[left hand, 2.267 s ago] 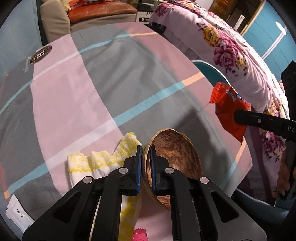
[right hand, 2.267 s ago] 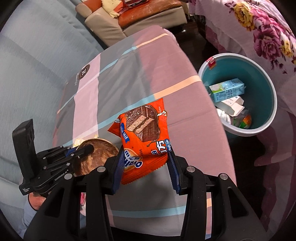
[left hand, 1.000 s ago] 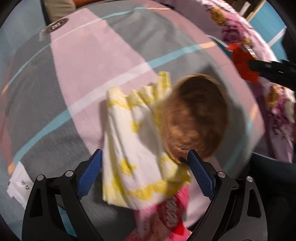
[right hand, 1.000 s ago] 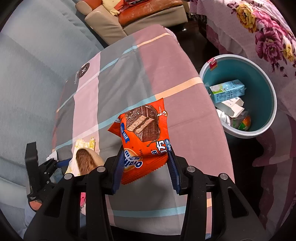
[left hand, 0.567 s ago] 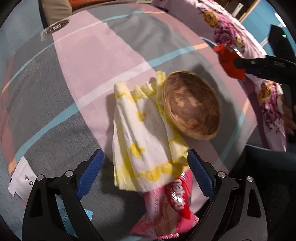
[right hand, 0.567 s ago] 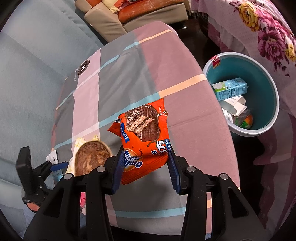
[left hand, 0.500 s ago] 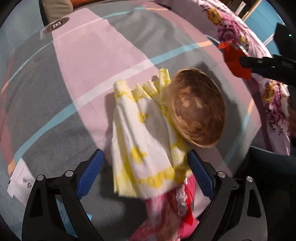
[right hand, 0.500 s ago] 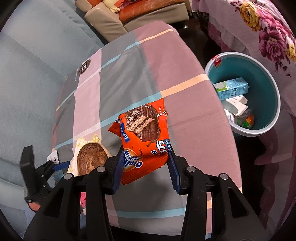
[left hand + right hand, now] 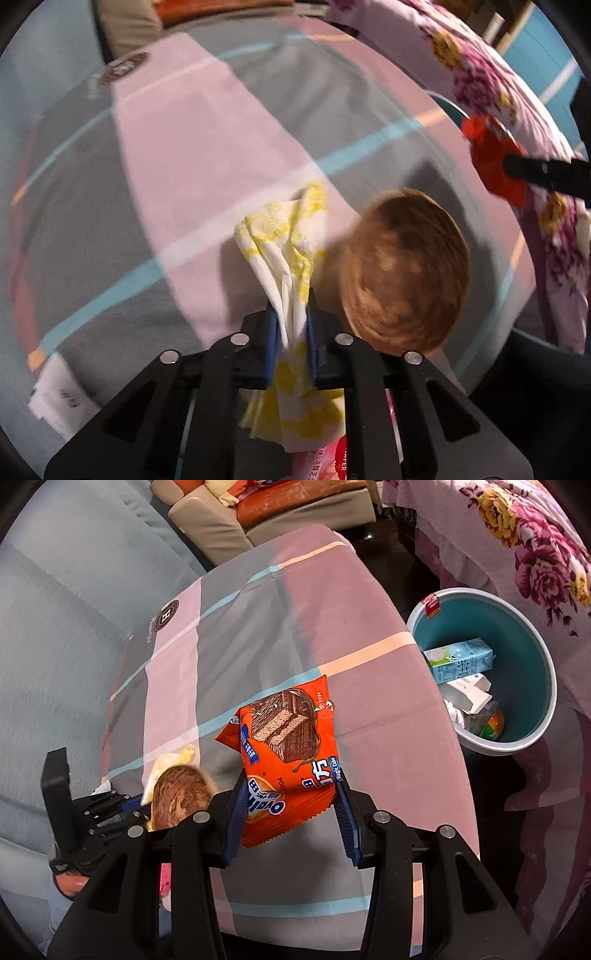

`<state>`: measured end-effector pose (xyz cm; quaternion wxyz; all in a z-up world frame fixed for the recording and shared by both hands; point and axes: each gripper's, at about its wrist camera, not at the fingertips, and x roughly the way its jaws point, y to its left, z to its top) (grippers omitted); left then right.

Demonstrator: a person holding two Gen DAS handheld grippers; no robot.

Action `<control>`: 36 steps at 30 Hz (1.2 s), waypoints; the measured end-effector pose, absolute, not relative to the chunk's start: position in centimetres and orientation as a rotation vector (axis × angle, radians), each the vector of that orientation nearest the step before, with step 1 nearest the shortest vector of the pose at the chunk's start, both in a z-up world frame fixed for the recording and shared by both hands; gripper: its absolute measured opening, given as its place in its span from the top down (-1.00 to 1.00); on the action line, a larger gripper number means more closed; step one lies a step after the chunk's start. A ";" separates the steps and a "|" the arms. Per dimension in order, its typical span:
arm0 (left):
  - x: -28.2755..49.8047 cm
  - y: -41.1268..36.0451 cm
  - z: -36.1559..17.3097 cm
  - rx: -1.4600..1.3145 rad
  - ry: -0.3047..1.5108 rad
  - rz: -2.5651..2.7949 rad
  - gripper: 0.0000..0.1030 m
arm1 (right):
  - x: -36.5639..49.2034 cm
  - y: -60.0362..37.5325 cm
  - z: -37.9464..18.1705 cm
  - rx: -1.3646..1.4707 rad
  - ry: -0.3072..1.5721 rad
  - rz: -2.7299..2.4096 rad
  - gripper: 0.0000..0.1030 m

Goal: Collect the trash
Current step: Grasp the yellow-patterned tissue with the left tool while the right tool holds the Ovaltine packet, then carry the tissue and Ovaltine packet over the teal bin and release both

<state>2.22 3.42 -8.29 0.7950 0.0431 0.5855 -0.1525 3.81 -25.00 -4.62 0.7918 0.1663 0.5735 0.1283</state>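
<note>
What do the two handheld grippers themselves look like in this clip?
Both match: the left gripper and right gripper have matte black linkage arms with triangular cut-outs and round silver pivot screws, ending in blue ribbed pads. No cables show. White lettering on the left gripper's body is too small to read.

**Room and furnishings**

Table (image 9: pixel 332 602) under a checked cloth of pink, grey and teal bands (round logo near one edge). Grey-blue sofa (image 9: pixel 74 590) alongside. Tan armchair (image 9: pixel 207 520), orange cushion. Floral bedspread (image 9: pixel 517 535). Dark floor (image 9: pixel 491 782). Teal wall (image 9: pixel 535 48).
</note>
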 end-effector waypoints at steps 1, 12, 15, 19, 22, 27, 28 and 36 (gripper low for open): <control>2.3 3.7 -7.8 0.069 1.246 -0.313 0.80 | 3.8 -25.0 -4.6 0.358 1.234 0.277 0.19; 4.8 4.1 -1.5 -0.073 1.072 -0.275 0.81 | 4.8 -26.9 -4.7 0.395 1.201 0.277 0.20; 6.1 1.1 -0.7 -0.063 1.063 -0.307 0.81 | 5.2 -28.2 -4.4 0.408 1.177 0.263 0.20; 7.6 -3.6 -0.5 -0.035 1.054 -0.366 0.81 | 5.6 -30.7 -3.8 0.426 1.135 0.228 0.20; 8.8 -7.7 -0.6 -0.001 1.049 -0.414 0.81 | 5.9 -33.7 -3.3 0.444 1.096 0.176 0.20; 10.9 -15.3 -1.1 0.024 1.065 -0.521 0.81 | 6.3 -38.8 -2.7 0.477 1.047 0.088 0.20; 11.3 -16.6 -1.2 0.027 1.070 -0.536 0.81 | 6.3 -39.4 -2.7 0.484 1.043 0.080 0.20; 13.9 -25.7 -3.5 0.058 1.113 -0.626 0.80 | 7.4 -45.4 -3.4 0.514 1.030 0.010 0.19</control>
